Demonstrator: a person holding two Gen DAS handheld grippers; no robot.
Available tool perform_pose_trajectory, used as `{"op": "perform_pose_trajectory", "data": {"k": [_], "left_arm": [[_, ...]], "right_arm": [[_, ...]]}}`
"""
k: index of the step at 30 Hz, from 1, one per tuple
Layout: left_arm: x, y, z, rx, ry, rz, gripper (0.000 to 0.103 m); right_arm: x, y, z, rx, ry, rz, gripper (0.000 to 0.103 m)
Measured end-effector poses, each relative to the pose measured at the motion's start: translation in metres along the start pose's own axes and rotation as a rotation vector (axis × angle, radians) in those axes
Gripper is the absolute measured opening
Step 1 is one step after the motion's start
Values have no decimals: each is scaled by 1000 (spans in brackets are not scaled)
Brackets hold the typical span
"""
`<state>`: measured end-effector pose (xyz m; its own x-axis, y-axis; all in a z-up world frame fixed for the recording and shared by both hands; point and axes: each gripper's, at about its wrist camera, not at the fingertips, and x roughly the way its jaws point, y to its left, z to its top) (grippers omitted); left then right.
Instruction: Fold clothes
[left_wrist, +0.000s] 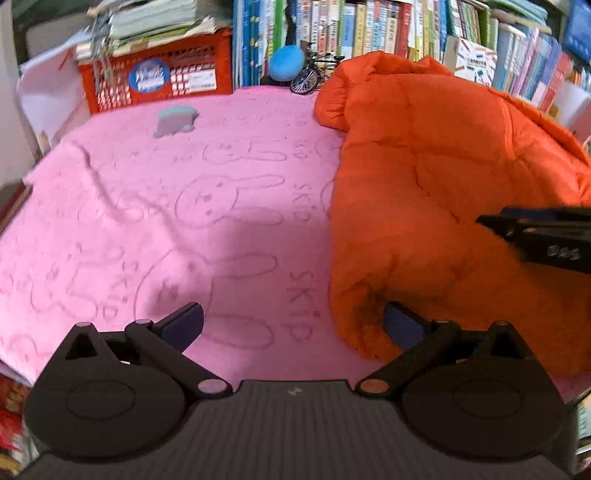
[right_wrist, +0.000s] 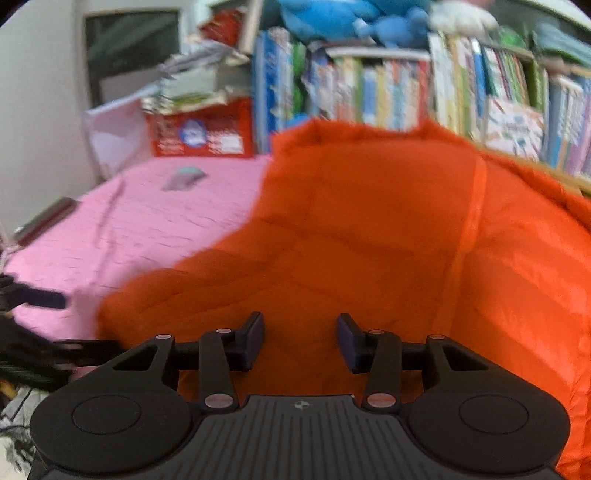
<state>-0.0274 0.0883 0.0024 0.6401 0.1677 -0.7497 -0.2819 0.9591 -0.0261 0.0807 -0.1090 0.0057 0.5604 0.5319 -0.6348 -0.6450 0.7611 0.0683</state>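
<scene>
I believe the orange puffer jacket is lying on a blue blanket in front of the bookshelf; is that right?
Not quite: the blanket is pink, with rabbit outlines, as the left wrist view shows. The orange puffer jacket does lie on it, in front of the bookshelf.

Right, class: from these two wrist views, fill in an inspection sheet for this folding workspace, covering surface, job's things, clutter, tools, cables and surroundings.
Surface: pink blanket with bunny outlines and "SKIP" lettering, lightly wrinkled.
Job's things: orange puffer jacket bunched on the blanket's right side, not yet folded flat.
Clutter: small grey-green item on the blanket; toy bicycle and blue ball at the far edge.
Tools: left tool open, one finger at the jacket's near edge; right tool open above the jacket, holding nothing.
Cables: nothing seen.
Surroundings: bookshelf; red crate with stacked papers.
</scene>
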Motion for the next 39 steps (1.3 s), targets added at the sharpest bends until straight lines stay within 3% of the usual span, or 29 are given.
{"op": "perform_pose_trajectory", "data": {"k": [6,10,12,16,20,23,26,28,31,33,35,37,39], "left_arm": [[9,-38,6,161,-8,27,103],[15,-49,2,259,-66,109,103],[15,-36,7,210,-51,125,103],[7,2,3,75,17,46,103],[-11,22,-13,37,58,18,103],[-20,15,-15,79,59,85,103],[-22,-6,-13,153,31,20,103],[-16,-20,-12,207,16,20,103],[-5,-29,-9,244,-25,97,103],[-8,-17,-5,190,-19,94,103],[-14,3,-5,132,-4,150,103],[-19,28,-6,36,40,43,103],[-24,39,-7,-43,86,-18,103]], "right_arm": [[14,-9,-13,54,33,13,46],[13,-17,-17,81,27,27,47],[13,-17,-19,80,19,29,47],[13,-18,-21,75,4,30,48],[14,-17,-23,72,-11,32,50],[14,-17,-23,66,-17,33,52],[15,-16,-24,60,-23,35,55],[15,-16,-24,58,-25,34,55],[15,-16,-25,55,-28,35,56],[14,-16,-25,58,-29,36,56],[13,-17,-26,60,-31,38,57],[12,-18,-27,64,-38,56,58],[11,-16,-29,59,-42,75,60]]}}
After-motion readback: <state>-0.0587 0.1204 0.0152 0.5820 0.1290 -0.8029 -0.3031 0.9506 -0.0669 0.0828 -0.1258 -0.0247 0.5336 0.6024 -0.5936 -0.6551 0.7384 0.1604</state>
